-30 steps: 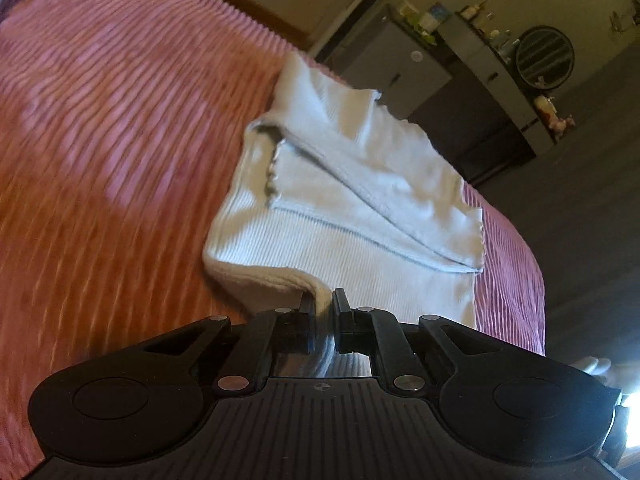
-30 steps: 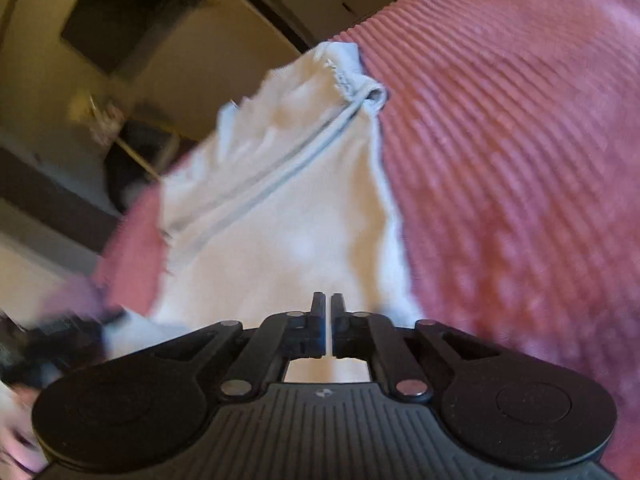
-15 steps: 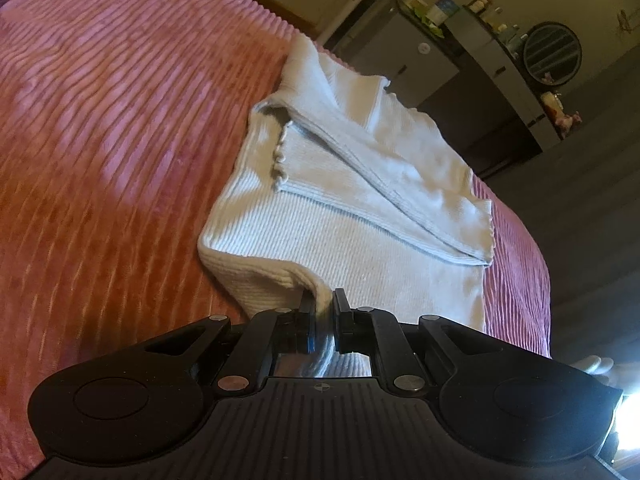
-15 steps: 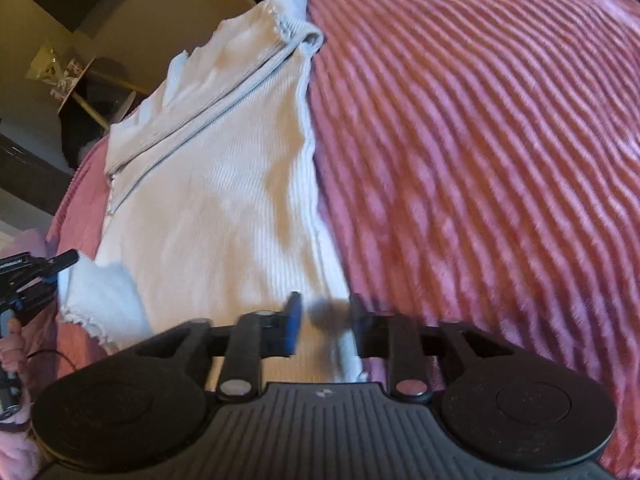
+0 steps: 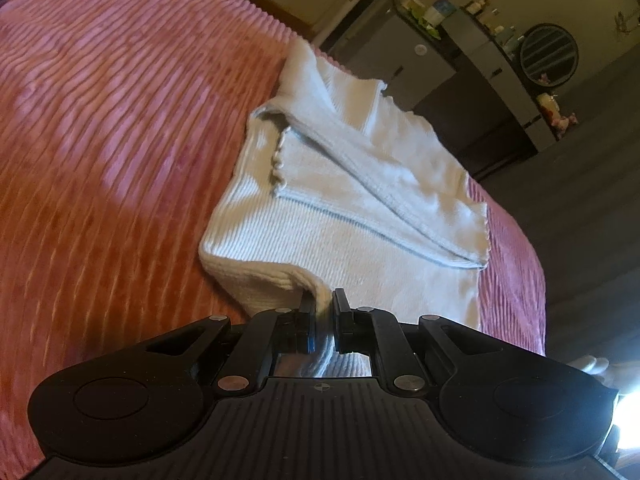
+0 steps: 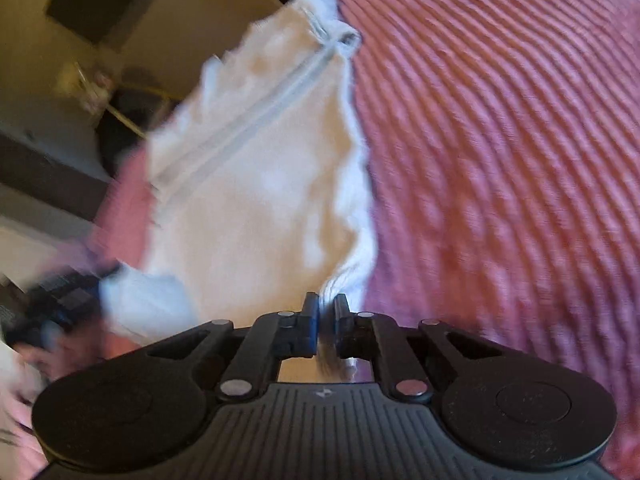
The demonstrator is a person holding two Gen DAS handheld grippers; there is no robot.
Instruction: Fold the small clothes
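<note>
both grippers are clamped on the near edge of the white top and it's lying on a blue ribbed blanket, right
Not quite: the blanket is pink, not blue, as the left wrist view shows. The rest holds: the left gripper and right gripper each have their jaws shut on the near edge of the white top.

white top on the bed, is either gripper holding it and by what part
Both. The left gripper pinches the white top at its near folded edge; the right gripper pinches its near corner.
</note>
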